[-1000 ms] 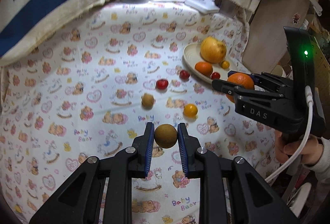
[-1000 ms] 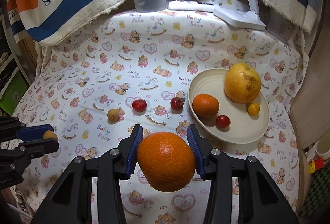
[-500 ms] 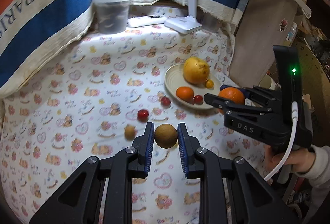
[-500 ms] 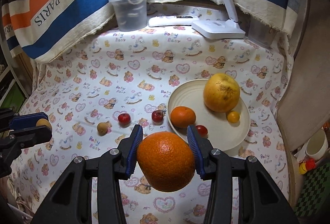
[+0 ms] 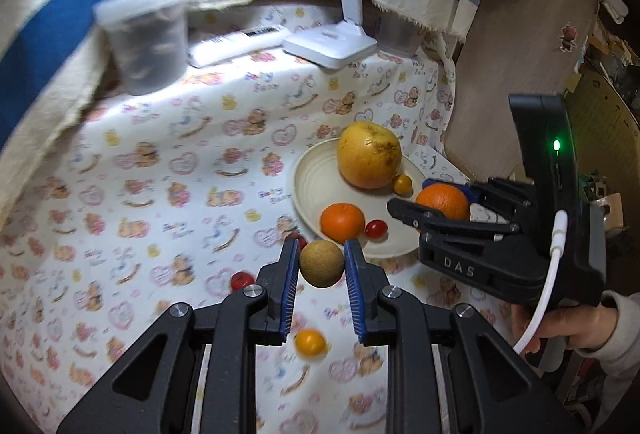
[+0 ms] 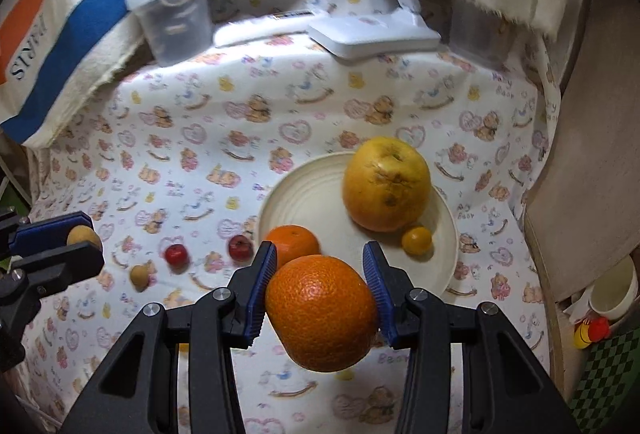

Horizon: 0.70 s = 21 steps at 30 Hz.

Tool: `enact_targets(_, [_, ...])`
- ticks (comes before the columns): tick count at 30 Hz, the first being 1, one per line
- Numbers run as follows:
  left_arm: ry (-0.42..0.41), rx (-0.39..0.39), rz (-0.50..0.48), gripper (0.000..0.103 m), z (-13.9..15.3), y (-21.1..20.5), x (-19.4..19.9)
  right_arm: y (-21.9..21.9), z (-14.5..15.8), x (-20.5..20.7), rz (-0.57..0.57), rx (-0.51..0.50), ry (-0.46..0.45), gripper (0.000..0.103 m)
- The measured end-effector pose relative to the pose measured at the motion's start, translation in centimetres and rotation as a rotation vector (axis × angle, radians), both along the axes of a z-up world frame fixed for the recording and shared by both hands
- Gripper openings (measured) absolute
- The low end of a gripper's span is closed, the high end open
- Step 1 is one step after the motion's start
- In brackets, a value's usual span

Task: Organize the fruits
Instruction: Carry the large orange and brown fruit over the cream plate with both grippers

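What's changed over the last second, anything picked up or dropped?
Nothing picked up or dropped. Both claws have carried their fruit closer to the plate: it looms larger in both views. The left claw is still shut on the brown fruit, the right claw on the orange. The plate's fruit and the loose pieces on the cloth lie as before.

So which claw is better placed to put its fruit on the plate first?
Probably the right claw: its orange hangs at the plate rim, while the left claw is beside it.
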<state>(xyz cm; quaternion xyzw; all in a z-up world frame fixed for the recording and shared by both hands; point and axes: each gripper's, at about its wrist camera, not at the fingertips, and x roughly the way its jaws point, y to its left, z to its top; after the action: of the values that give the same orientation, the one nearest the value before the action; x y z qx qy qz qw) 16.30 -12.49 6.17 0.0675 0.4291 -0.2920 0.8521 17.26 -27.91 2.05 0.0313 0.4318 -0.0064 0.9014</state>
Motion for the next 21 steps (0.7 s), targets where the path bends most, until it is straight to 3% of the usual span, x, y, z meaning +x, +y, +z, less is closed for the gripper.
enact_targets(8, [0.011,0.016,-0.03,0.022,-3.2,-3.9,3.9,-3.4,-4.4,1.8,-0.052,-0.03,0.079,0.046])
enact_targets(16, [0.036,0.046,-0.018,0.022,-5.5,-6.8,7.9,-5.2,-5.9,3.7,-0.07,0.057,0.102,0.047])
enact_targets(21, [0.08,0.077,-0.013,0.022,-7.2,-7.8,9.5,-5.3,-7.0,4.7,-0.055,0.042,0.15,0.047])
